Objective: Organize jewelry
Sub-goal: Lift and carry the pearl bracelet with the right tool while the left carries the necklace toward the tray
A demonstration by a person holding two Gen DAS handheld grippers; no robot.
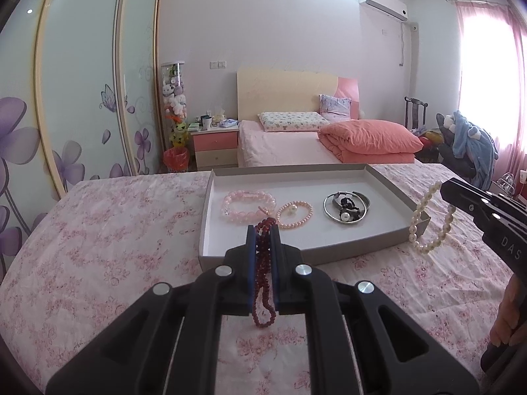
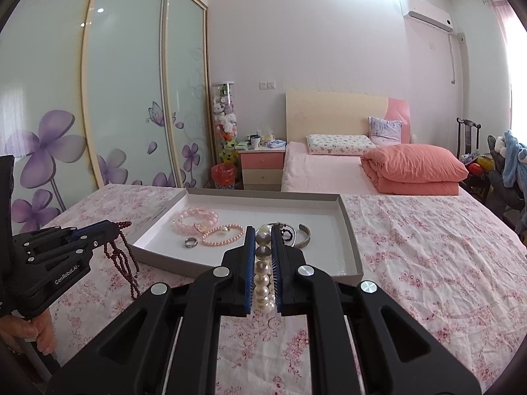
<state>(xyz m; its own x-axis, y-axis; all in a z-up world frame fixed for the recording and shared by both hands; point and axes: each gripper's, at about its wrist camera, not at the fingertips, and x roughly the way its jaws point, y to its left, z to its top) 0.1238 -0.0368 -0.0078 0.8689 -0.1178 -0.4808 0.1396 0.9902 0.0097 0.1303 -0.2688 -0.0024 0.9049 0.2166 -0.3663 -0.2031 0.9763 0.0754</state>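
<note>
A grey shallow tray (image 1: 210,217) (image 2: 352,230) lies on the flowered bedspread. In it are a pale pink bead bracelet (image 1: 248,204) (image 2: 194,219), a small pink pearl bracelet (image 1: 295,214) (image 2: 222,235), silver bangles with dark beads (image 1: 346,207) (image 2: 304,237) and a silver ring (image 2: 190,242). My left gripper (image 1: 263,230) (image 2: 117,227) is shut on a dark red bead strand (image 1: 262,273) (image 2: 122,260) that hangs from it, just before the tray's near edge. My right gripper (image 2: 263,230) (image 1: 443,189) is shut on a white pearl strand (image 2: 263,273) (image 1: 428,223), dangling beside the tray's right corner.
The bedspread (image 1: 98,263) fills the foreground. Beyond lie a folded orange quilt (image 1: 372,141), pillows (image 1: 290,121) and a pink nightstand (image 1: 215,146). Sliding wardrobe doors (image 1: 82,82) stand on the left, a cluttered chair (image 1: 461,141) at the right. A hand (image 2: 36,332) grips the left tool's handle.
</note>
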